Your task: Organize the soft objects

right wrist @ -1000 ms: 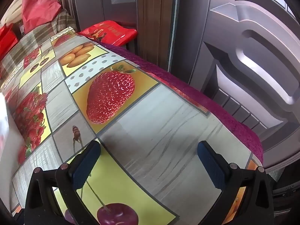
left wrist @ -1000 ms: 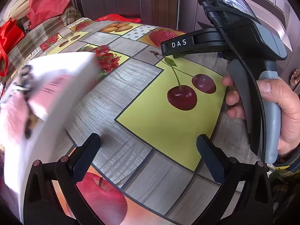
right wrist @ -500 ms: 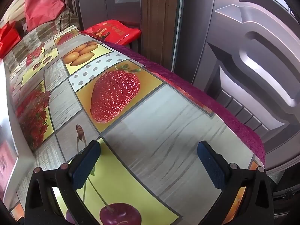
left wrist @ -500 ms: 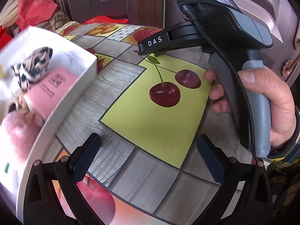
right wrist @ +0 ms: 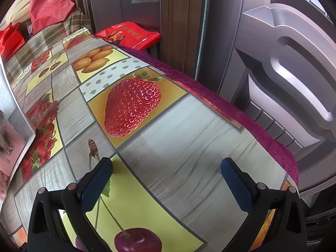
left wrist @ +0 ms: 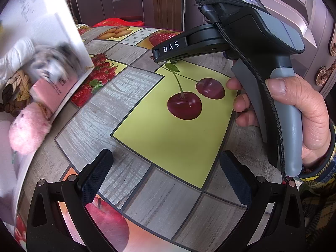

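- Left gripper (left wrist: pixel 166 174): jaws spread wide, nothing between them, hanging above the worktop (left wrist: pixel 163 197) and its fruit-print cloth.
- Ahead of the left jaws, a yellow panel with two printed cherries (left wrist: pixel 184 107).
- Left of the left jaws: white box (left wrist: pixel 52 31), tilted and blurred, open side facing the camera.
- In the box or spilling out of it, cannot tell which: pink fluffy piece (left wrist: pixel 27 130) lowest and nearest the left jaws, pink card (left wrist: pixel 50 93) above it, grey-and-black blurred fabric item (left wrist: pixel 52 63) higher still, braided beige-and-brown piece (left wrist: pixel 16 88) at the far left, white soft item (left wrist: pixel 16 56) at the top.
- Right of the left jaws: right hand (left wrist: pixel 294 115) wrapped around a grey-and-black handle marked "DAS", a cable running down it.
- Right gripper (right wrist: pixel 167 180): jaws spread wide, holding nothing, above the worktop (right wrist: pixel 189 147).
- Ahead of the right jaws, a big printed strawberry (right wrist: pixel 132 107); under and behind them, the cherry panel.
- Far left of the right jaws: edge of the white box (right wrist: pixel 12 109) with the pink card (right wrist: pixel 10 151) showing; well apart from these jaws.
- Beyond the right jaws, a red bag (right wrist: pixel 130 33) at the worktop's far end; farther left, a larger red bag (right wrist: pixel 50 6) on a plaid-covered surface.
- To the right of the right jaws, a panelled metal door (right wrist: pixel 283 63).
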`<control>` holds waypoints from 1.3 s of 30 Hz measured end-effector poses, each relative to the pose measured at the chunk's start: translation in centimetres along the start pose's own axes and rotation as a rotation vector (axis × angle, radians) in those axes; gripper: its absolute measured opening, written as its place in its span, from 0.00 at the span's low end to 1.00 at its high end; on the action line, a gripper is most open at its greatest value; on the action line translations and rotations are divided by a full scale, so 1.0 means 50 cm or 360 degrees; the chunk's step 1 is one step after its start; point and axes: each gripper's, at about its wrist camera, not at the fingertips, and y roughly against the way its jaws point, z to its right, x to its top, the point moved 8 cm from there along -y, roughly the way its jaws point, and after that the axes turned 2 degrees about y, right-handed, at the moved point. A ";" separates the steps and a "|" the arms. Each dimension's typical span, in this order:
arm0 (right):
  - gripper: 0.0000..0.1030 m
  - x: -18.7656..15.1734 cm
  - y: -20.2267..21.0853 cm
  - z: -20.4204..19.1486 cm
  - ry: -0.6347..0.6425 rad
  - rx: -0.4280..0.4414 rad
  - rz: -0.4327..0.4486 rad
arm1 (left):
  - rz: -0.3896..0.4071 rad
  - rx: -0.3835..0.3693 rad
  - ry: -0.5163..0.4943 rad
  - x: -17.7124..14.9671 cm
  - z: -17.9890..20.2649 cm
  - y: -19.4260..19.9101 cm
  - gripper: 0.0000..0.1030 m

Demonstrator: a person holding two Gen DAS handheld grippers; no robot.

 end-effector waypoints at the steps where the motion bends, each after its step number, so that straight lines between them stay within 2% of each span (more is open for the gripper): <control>1: 1.00 0.001 -0.001 0.002 0.0000 0.0001 0.0000 | 0.0000 0.0000 0.0000 0.000 0.001 0.000 0.99; 12: 1.00 0.004 -0.003 -0.039 -0.0014 -0.0001 0.0012 | 0.0002 -0.0002 0.0001 0.000 -0.001 0.001 1.00; 39: 1.00 0.005 -0.004 -0.033 -0.0014 0.0007 0.0015 | 0.0003 -0.0004 0.0002 -0.003 -0.004 0.000 0.99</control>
